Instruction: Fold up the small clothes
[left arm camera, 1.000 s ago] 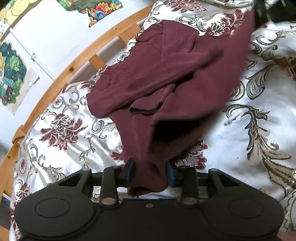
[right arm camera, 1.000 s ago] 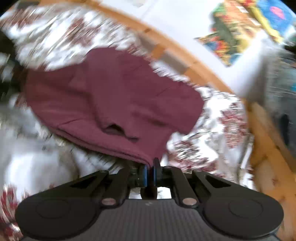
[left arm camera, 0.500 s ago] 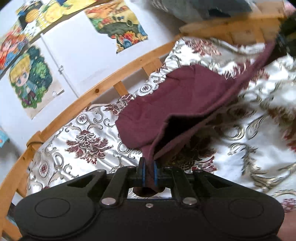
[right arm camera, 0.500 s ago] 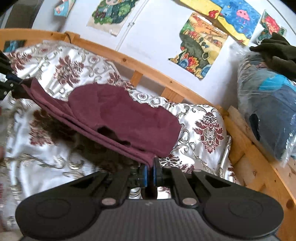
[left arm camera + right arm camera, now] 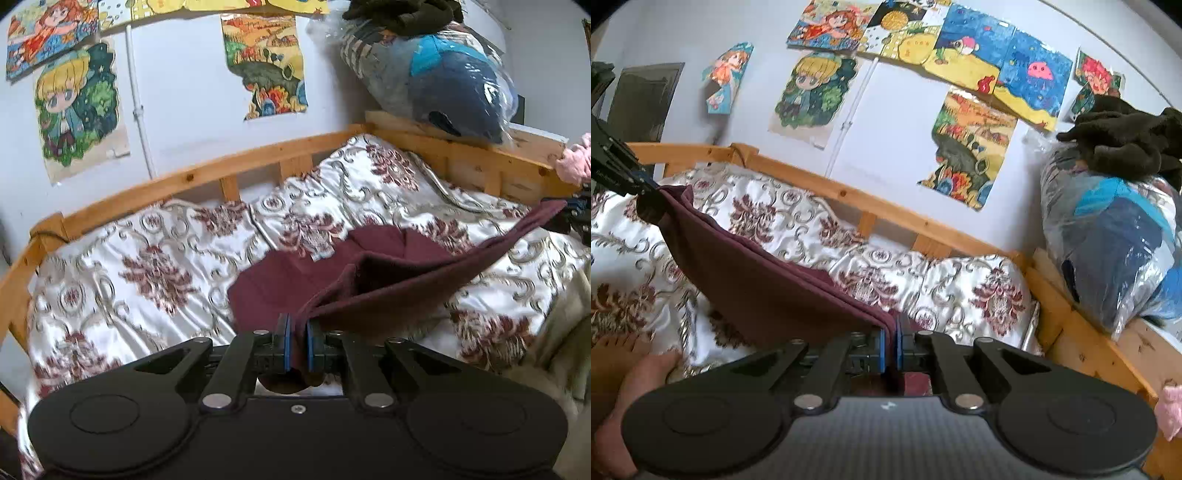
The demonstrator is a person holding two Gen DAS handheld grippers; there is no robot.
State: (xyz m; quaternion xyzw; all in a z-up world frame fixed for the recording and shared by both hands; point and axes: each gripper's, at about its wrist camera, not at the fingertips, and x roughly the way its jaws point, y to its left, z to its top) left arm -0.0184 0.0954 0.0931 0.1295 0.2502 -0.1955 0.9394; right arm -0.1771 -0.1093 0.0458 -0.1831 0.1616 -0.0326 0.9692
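Tongs (image 5: pixel 298 341) (image 5: pixel 891 347) raised, pinching maroon garment (image 5: pixel 388 284), stretched between

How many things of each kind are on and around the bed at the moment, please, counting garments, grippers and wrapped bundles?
Maroon garment, pinched by both grippers: 1
Dark garment on top of the bundle: 1
Grippers, left gripper and right gripper: 2
Plastic-wrapped bundle on the bed frame: 1
Total: 5
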